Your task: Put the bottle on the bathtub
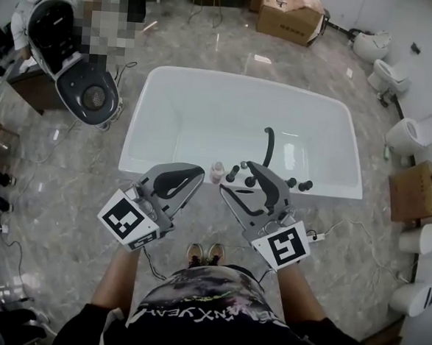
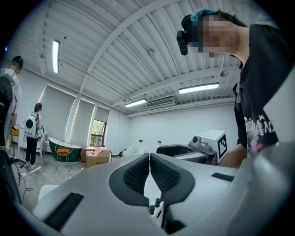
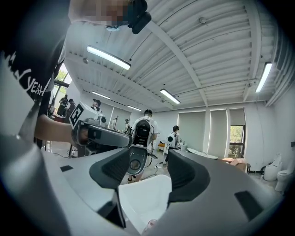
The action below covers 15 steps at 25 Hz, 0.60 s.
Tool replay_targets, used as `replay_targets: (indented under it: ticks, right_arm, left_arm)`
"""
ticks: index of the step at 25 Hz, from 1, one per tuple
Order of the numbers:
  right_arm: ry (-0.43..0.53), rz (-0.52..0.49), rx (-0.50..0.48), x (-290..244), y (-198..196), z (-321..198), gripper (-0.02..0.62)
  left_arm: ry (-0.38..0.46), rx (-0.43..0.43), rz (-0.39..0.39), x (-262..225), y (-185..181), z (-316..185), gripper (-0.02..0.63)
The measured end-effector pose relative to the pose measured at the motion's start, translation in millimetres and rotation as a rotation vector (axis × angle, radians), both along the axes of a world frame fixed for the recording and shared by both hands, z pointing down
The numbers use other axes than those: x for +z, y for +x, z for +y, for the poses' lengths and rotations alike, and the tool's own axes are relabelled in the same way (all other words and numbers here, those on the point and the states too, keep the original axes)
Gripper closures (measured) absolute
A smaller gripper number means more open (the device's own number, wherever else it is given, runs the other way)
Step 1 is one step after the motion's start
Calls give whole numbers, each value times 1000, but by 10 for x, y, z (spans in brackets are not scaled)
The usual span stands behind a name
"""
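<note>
Grey marbled floor tiles run across a big white-walled room with strip lights on a ribbed ceiling. At the far left one person stands beside a black-and-white fixture.

One white bathtub fills the middle of the floor, right in front of me. My left gripper hangs just short of its near rim; its fingers are pressed together with nothing between them.

The one small pale bottle stands upright on that near rim, between my two grippers and apart from both. One curved black spout rises behind it.

My right gripper hovers over the same rim beside the black tap knobs, some of them hidden behind it. Its fingers are spread wide and hold nothing.

Two cardboard boxes show: one at the top, one at the right. Three white toilets line the right wall, and below them are two more white fixtures I cannot make out.
</note>
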State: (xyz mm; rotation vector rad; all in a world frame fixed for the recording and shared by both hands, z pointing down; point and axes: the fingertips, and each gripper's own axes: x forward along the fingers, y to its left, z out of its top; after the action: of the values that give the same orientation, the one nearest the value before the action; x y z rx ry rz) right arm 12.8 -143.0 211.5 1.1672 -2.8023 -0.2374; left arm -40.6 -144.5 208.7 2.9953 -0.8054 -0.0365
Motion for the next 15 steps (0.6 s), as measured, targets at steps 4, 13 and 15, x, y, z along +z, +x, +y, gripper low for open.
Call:
replay_targets:
  ticks: [4, 13, 15]
  right_arm:
    - [2, 1, -2, -9, 247, -102, 367]
    - [6, 6, 3, -29, 210, -70, 495]
    - [7, 11, 5, -45, 111, -22, 538]
  left_arm:
    - [7, 9, -16, -32, 267, -97, 583]
    - [23, 18, -36, -102, 247, -46, 583]
    - [23, 19, -38, -121, 140, 2, 581]
